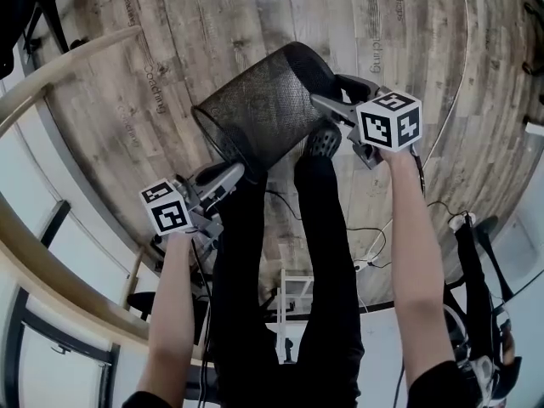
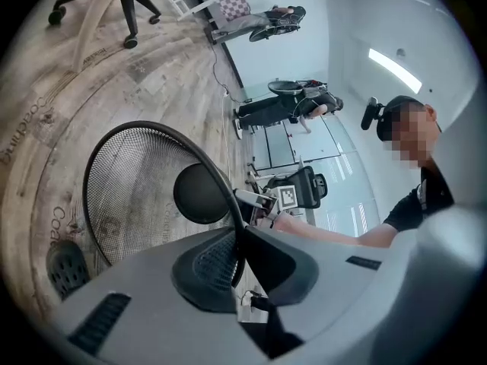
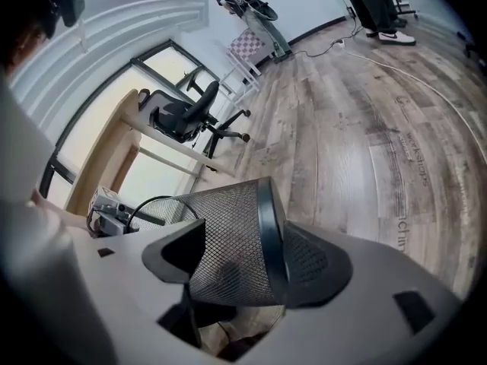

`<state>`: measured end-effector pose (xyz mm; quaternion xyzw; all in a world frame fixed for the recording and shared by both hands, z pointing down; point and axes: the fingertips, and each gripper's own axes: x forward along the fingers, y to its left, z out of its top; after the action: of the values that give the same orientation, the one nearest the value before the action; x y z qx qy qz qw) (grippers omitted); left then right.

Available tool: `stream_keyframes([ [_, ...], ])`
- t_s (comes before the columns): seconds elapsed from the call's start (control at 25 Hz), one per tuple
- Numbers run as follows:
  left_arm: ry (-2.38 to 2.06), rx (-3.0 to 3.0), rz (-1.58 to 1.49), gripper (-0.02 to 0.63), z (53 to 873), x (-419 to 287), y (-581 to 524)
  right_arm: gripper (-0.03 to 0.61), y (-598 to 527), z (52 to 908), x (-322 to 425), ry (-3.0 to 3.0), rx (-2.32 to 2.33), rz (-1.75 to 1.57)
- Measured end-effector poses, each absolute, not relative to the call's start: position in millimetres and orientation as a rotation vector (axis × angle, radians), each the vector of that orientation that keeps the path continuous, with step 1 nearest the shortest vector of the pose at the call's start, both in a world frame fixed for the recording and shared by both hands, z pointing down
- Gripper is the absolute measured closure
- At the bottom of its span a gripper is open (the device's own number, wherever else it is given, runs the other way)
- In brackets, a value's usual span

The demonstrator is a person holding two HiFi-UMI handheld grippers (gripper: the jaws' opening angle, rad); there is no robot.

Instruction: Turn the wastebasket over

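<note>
The black wire-mesh wastebasket (image 1: 263, 109) hangs tilted on its side above the wooden floor, held between both grippers. My left gripper (image 1: 231, 175) is shut on its open rim (image 2: 240, 234), one jaw inside and one outside. In the left gripper view I look into the basket (image 2: 129, 192) and see its dark round bottom (image 2: 202, 194). My right gripper (image 1: 330, 102) is shut on the closed bottom end, where a solid black band (image 3: 270, 230) rings the mesh wall (image 3: 228, 242). One of its jaws lies against the mesh side, the other against the bottom.
The person's dark-trousered legs (image 1: 280, 270) and a shoe (image 1: 325, 138) are right under the basket. A curved wooden rail (image 1: 51, 75) runs along the left. An office chair (image 3: 190, 112) stands by the window, cables (image 3: 411, 74) lie on the floor, and another person (image 1: 480, 296) stands at right.
</note>
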<state>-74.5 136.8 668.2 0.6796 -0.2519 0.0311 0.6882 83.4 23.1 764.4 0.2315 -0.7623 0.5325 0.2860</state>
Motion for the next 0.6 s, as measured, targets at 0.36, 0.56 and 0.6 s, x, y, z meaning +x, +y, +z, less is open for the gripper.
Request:
stream_keyframes([
  [0.36,-0.551,1.527,0.074,0.571,708.5,-53.2,119.6,0.256,14.0,763.4,128.1,-1.948,0.763,1.276],
  [0.56,-0.541,1.551,0.111,0.569,741.4,-28.5,106.0,0.256,-2.7,767.6,155.8,-1.931,0.796,1.121],
  [0.6,-0.549,1.555,0.113,0.569,747.2,-24.1,102.7,0.256,-5.7,768.4,160.6,-1.927,0.807,1.099],
])
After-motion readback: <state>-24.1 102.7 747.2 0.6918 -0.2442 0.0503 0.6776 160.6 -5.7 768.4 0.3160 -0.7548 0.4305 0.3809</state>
